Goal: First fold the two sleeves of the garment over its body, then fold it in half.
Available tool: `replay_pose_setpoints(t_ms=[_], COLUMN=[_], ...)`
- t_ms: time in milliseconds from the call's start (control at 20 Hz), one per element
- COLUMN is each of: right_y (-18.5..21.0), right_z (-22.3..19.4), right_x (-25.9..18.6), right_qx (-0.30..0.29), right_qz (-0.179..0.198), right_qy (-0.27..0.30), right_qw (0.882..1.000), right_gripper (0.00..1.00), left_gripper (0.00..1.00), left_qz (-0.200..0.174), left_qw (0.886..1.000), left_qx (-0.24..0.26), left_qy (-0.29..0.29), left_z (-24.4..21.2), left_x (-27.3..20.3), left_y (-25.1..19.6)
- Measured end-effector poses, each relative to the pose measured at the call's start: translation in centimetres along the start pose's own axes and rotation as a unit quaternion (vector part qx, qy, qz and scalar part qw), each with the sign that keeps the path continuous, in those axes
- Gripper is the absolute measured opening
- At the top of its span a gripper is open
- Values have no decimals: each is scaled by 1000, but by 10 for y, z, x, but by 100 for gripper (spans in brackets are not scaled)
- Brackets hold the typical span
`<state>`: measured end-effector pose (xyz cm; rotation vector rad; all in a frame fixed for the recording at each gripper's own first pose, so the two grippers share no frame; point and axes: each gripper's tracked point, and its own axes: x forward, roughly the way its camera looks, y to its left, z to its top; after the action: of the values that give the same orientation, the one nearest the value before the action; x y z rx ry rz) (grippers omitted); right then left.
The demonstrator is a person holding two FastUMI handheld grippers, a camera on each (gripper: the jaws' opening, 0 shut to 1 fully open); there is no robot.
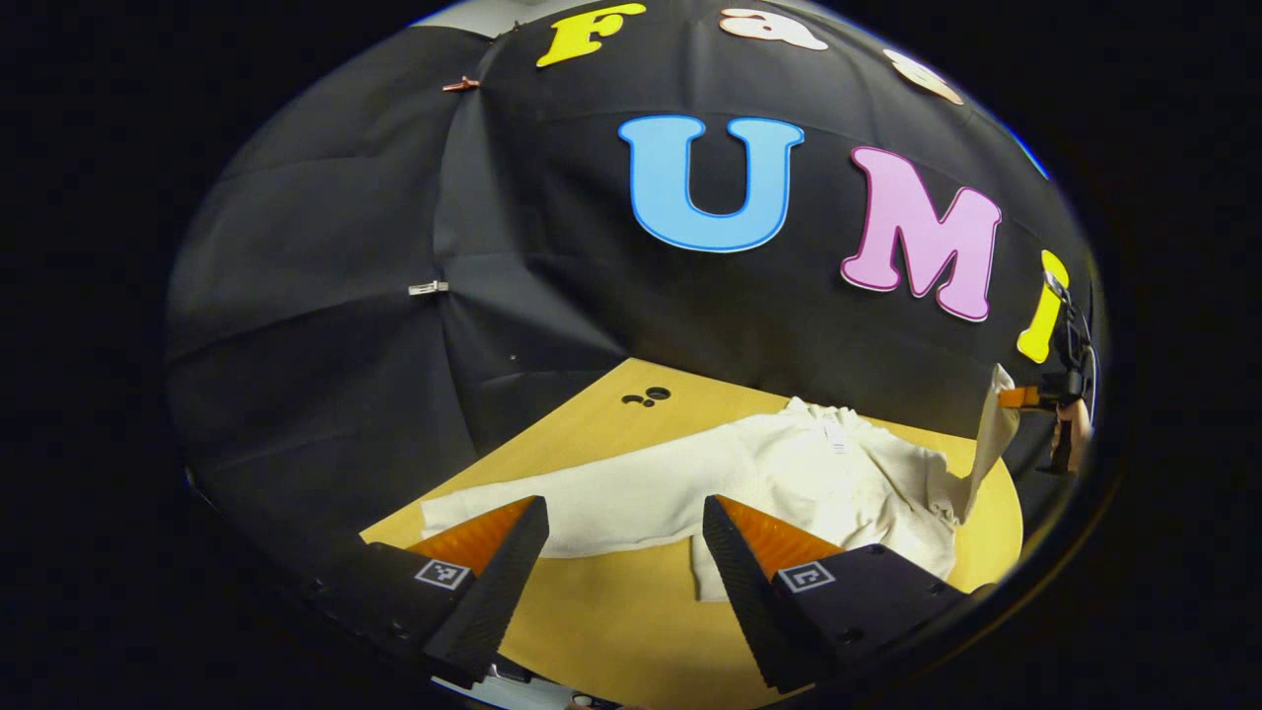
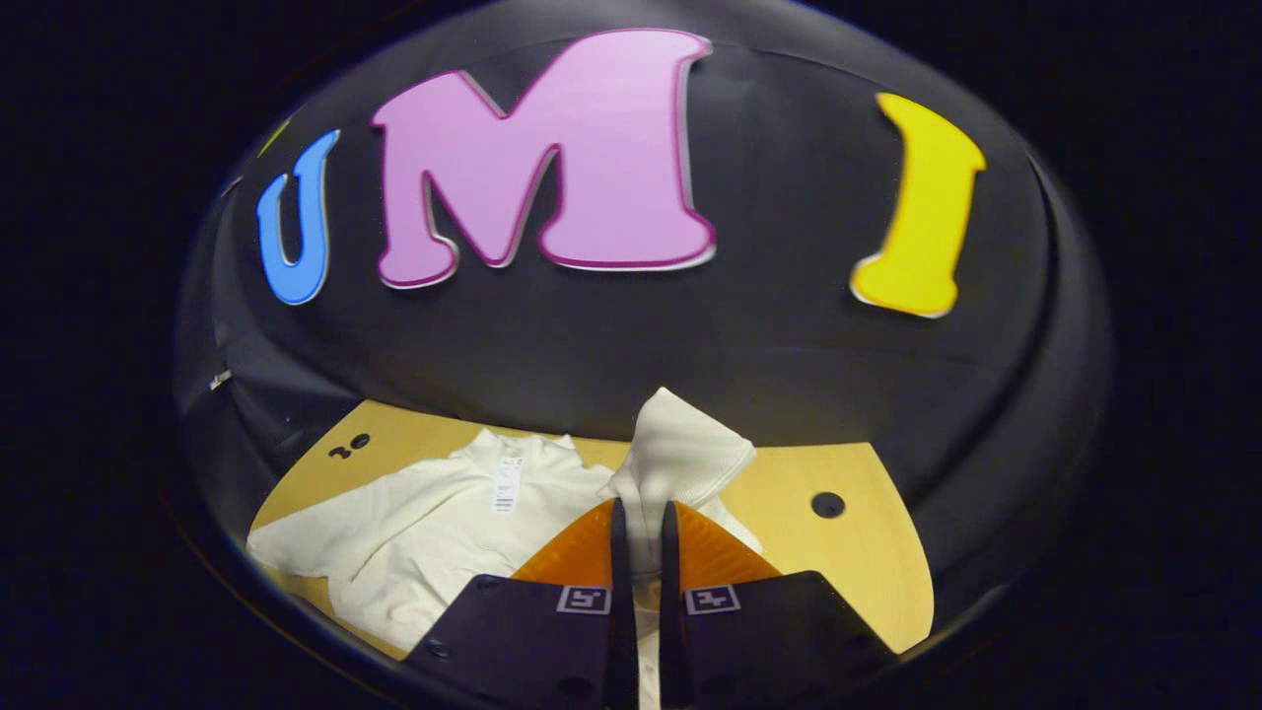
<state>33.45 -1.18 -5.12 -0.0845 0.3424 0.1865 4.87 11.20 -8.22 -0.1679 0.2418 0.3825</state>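
A cream long-sleeved garment (image 1: pixel 789 473) lies spread on the yellow wooden table (image 1: pixel 611 631). Its left sleeve (image 1: pixel 552 508) stretches flat toward my left gripper (image 1: pixel 625 518), which hovers open just above and in front of that sleeve with nothing between its fingers. In the right gripper view the garment's body (image 2: pixel 444 532) lies to the left, a label near its collar. My right gripper (image 2: pixel 641 532) is shut on the right sleeve (image 2: pixel 680 449), whose cuff sticks up above the fingers. From the left gripper view, that raised sleeve (image 1: pixel 996 424) hangs from the right gripper (image 1: pixel 1030 396) at the far right.
Black cloth walls close in the table at the back and sides. Small dark holes sit in the tabletop at the far left (image 1: pixel 646 397) and at the right (image 2: pixel 826 505). Bare table lies in front of the garment's hem.
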Motion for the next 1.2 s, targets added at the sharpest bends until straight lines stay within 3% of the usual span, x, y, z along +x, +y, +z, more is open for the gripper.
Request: replay_pose_setpoints(t_ms=[150, 350, 650, 850, 950, 1050, 1100, 1150, 1200], right_y=[78, 181, 315, 364, 383, 385, 382, 376, 368], right_z=[22, 21, -42, -80, -89, -89, -88, -87, -84], right_x=[18, 50, 102, 117, 114, 105, 98, 92, 84], right_qx=[-23, -64, -120, -110, -100, -99, -100, -99, -96], right_qz=[46, 104, 155, 169, 190, 197, 196, 194, 190], right_qy=[-10, -10, 37, 60, 59, 54, 49, 44, 41], right_qw=[999, 992, 980, 978, 975, 974, 974, 975, 976], right_gripper=[12, 12, 12, 17, 26, 43, 70, 70, 77], left_gripper=[97, 97, 98, 98, 98, 97, 98, 98, 97], left_qz=[15, 29, 44, 57, 68, 78, 83, 87, 89], left_qw=[1000, 1000, 999, 998, 997, 996, 995, 995, 994], left_qx=[-13, -7, -21, -38, -44, -45, -45, -45, -47], left_qy=[1, -3, -1, 4, 8, 15, 25, 30, 30], left_z=[-1, 0, 0, -6, -10, -18, -25, -28, -26], left_x=[1, 10, 33, 45, 50, 56, 59, 62, 65], left_y=[25, 50, 77, 96, 107, 120, 127, 133, 140])
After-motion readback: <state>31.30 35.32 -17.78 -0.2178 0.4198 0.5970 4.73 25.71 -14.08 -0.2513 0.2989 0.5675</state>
